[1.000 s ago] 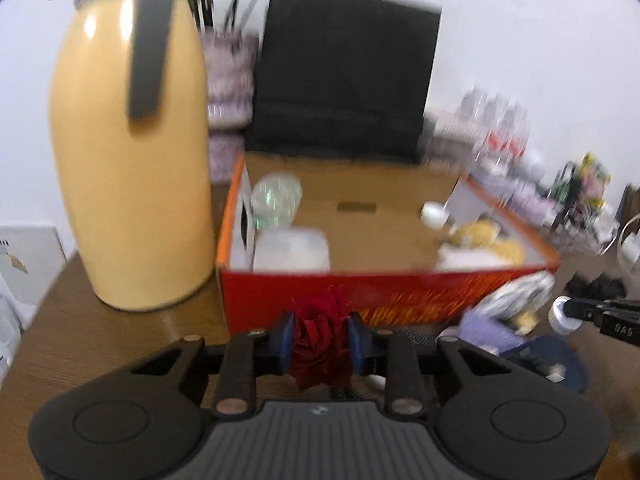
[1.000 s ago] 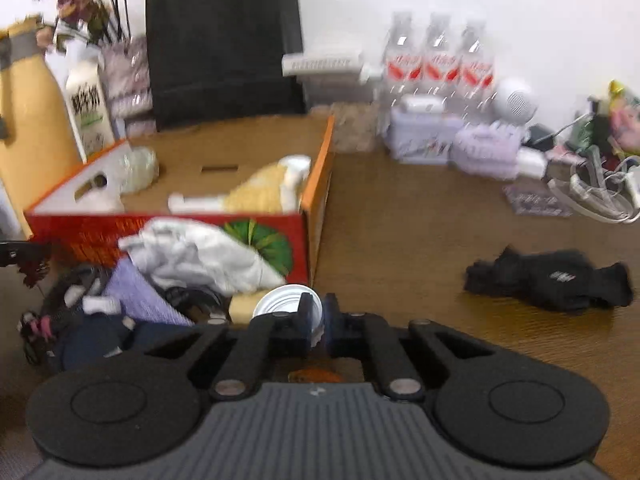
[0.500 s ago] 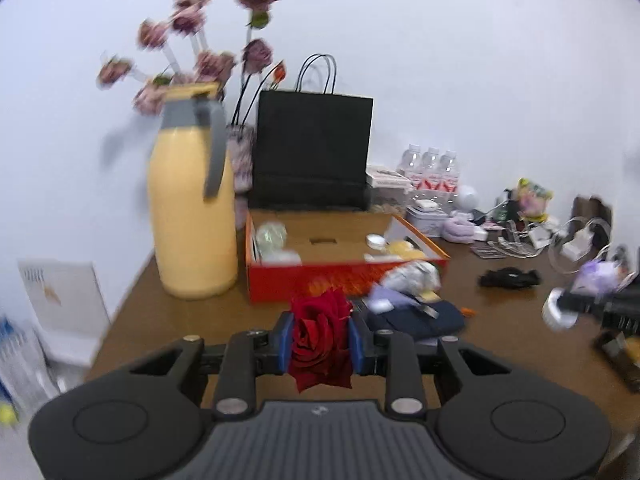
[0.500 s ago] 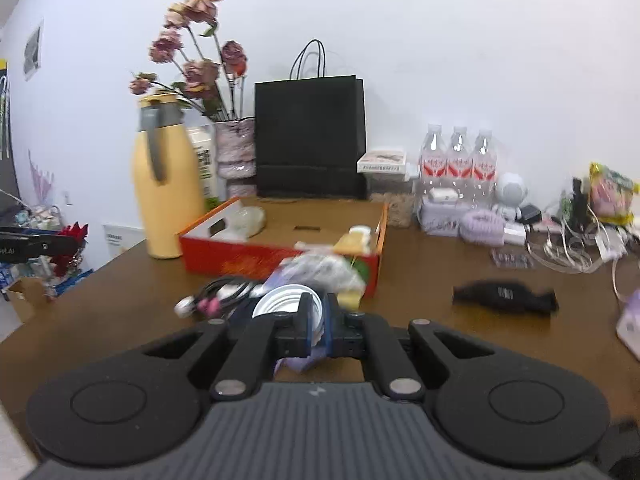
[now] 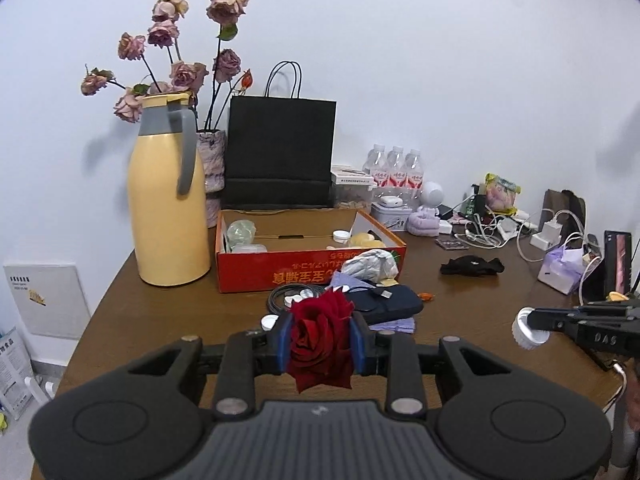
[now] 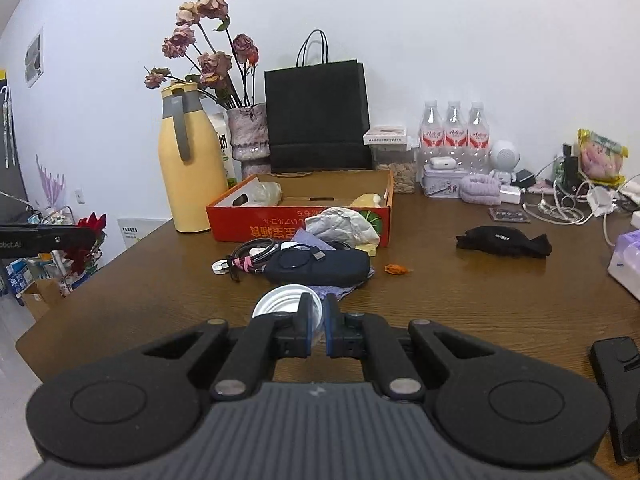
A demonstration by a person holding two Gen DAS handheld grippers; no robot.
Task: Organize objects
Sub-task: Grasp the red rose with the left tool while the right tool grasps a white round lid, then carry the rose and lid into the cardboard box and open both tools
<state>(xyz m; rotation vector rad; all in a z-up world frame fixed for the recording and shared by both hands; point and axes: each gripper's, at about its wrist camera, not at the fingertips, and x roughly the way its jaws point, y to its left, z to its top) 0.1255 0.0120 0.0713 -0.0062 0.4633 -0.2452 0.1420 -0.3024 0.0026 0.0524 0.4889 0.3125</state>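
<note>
My left gripper [image 5: 320, 344] is shut on a dark red rose [image 5: 321, 340], held above the near edge of the brown table [image 5: 472, 304]. My right gripper [image 6: 316, 326] is shut on the rim of a white round lid [image 6: 286, 304]. In the left wrist view that lid [image 5: 527, 326] shows at the right, clamped in the right gripper. The rose [image 6: 86, 236] also appears at the far left of the right wrist view. An orange cardboard box [image 5: 308, 272] sits mid-table, holding a small white cap, a yellow item and a clear bag.
A tall yellow jug [image 5: 168, 200] stands left of the box, with a vase of dried roses [image 5: 212, 168] and a black paper bag [image 5: 280, 152] behind. A navy pouch [image 6: 320, 266], cables [image 6: 252, 254] and crumpled wrap lie before the box. A black cloth [image 6: 504, 238] and chargers sit right.
Both grippers have pulled back and up from the box with the rose and the lid still held. The whole table has come into view, and the pull-back slowed in the last half second.
</note>
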